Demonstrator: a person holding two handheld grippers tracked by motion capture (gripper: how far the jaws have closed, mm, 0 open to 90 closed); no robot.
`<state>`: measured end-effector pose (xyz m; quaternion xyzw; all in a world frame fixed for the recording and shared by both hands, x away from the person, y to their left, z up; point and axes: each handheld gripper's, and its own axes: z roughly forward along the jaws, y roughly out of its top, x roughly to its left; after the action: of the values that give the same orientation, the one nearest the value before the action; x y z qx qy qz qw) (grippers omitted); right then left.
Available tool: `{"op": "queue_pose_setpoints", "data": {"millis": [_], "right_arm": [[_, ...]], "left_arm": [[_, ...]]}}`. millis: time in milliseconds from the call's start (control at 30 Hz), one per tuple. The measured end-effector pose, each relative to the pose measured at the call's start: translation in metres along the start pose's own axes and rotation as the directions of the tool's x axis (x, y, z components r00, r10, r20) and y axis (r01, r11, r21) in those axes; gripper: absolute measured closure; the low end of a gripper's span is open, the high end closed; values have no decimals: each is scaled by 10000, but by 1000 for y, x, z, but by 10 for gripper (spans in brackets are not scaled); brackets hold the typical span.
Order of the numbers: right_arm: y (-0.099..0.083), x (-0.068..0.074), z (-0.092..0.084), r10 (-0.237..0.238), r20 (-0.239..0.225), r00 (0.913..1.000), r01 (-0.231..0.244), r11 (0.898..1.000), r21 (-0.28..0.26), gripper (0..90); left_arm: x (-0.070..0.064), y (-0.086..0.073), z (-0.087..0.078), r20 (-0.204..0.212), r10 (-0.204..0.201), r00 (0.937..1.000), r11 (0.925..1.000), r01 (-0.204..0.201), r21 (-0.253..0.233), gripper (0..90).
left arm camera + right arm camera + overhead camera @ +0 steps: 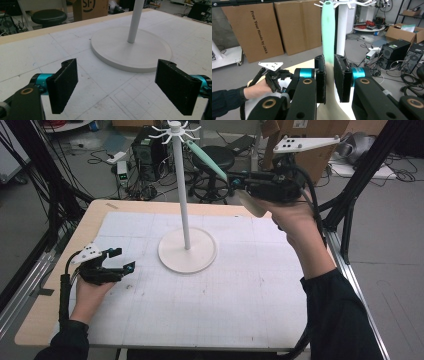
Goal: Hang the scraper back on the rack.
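The long mint-green and cream plastic shoehorn (210,160) hangs tilted by the hooks of the tall white metal stand (181,185), clamped in the right hand-held gripper (239,182). Its loop, seemingly unhooked, could miss and drop onto the counter (250,285). The left hand-held gripper (125,260) rests apart.

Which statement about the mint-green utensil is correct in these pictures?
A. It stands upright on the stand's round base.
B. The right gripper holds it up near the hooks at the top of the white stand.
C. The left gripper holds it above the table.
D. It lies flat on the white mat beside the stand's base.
B: the right gripper is clamped on the mint-green utensil, whose tip reaches the hooks of the white stand.
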<state>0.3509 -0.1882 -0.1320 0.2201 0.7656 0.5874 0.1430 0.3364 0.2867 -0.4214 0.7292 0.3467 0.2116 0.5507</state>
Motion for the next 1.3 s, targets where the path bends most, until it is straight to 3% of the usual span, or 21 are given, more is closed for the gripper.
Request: {"op": "queue_pose_setpoints", "data": {"millis": [633,1000,1300], "right_arm": [[2,-2,9,-34,70,10000,34,10000,57,808],[4,-2,15,-103,300,9995,96,9997,244,809],[1,-6,21,-26,221,9998,15,9989,467,797]], "left_arm": [[-1,-1,1,71,59,10000,9999,-60,118,191],[-1,-1,1,105,58,9999,9999,-59,146,191],[-1,-1,1,102,28,9999,9999,-29,133,191]]}}
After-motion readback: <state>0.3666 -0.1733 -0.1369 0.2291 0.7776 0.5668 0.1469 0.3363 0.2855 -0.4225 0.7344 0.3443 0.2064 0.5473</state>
